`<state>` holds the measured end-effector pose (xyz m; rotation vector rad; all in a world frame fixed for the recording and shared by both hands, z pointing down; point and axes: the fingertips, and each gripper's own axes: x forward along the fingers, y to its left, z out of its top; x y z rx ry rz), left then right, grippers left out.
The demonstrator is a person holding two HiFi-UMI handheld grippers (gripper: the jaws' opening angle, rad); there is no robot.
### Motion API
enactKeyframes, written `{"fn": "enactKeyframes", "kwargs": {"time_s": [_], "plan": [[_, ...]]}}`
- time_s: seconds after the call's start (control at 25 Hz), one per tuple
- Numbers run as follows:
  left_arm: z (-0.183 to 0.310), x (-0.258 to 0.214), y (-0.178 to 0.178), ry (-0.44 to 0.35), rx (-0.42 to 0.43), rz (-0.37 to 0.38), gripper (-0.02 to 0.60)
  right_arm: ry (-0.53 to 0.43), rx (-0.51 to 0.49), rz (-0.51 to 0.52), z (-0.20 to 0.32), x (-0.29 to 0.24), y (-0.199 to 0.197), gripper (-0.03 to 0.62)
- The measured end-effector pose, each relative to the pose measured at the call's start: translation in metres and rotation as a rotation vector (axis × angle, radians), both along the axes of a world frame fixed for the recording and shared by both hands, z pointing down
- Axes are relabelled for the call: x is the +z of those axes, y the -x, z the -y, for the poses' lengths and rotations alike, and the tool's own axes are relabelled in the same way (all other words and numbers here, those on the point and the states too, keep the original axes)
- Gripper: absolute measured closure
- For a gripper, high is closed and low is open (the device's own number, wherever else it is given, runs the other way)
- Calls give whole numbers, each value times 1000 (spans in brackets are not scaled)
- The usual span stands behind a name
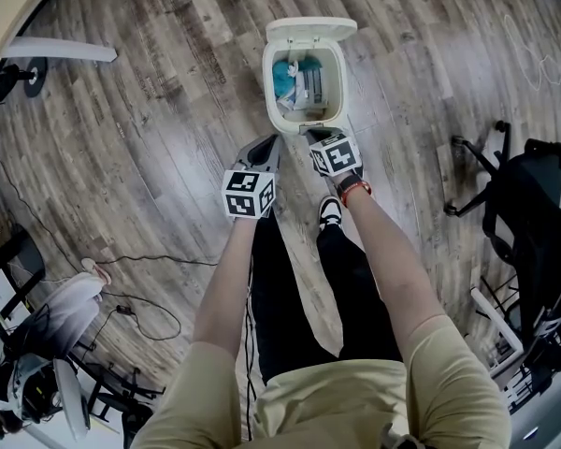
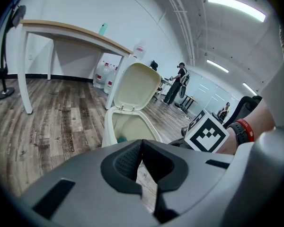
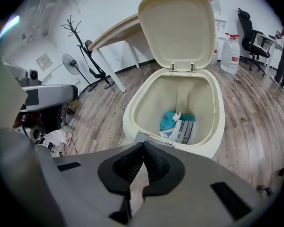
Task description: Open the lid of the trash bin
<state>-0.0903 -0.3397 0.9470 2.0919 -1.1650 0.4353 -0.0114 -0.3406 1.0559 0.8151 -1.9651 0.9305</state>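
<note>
Left gripper: my jaws are closed, the ribbed pads meeting at the tips, with nothing between them. They point toward the near left corner of the trash bin and sit just beside it; I cannot tell whether they touch it.

Right gripper: jaws likewise brought together and empty. The tips lie just in front of the bin's near rim, below the small grey catch at the front edge. No contact can be confirmed.

Trash bin: cream-coloured, standing on the wood-plank floor, straight ahead of my feet. The lid is up, raised on its two hinges at the far rim and standing roughly upright, its inner face toward me. The opening is fully exposed.

Contents seen through the opening: a teal crumpled item and a printed packet, lying together at the bottom, toward the far side.

Both grippers are side by side, near each other, the left slightly nearer my body.
</note>
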Motion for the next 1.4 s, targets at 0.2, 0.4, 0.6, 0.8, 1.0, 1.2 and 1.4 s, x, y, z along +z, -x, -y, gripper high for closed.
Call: {"fn": "enactKeyframes", "kwargs": {"time_s": [0.2,0.4,0.6,0.8,1.0,1.2,1.4], "plan": [[-7,4,-1,2,3,6,558,2,1,-15,-2,3,-4,579],[-10,2,0,-3,6,44,558,38,-3,27,-1,-4,-3,580],[-13,-17,4,-6,12,70,558,-10,-21,66,5,-41,-4,580],[-18,-76,1,-41,17,80,558,-66,-10,74,-5,-106,-10,580],[-33,-155,0,-75,-13,83,558,-120,33,113,-20,-189,-19,580],[-45,-246,-6,-122,-27,114,558,-181,88,142,-32,-282,-30,580],[-55,-336,-9,-195,-37,150,558,-273,127,176,-36,-379,-35,580]]}}
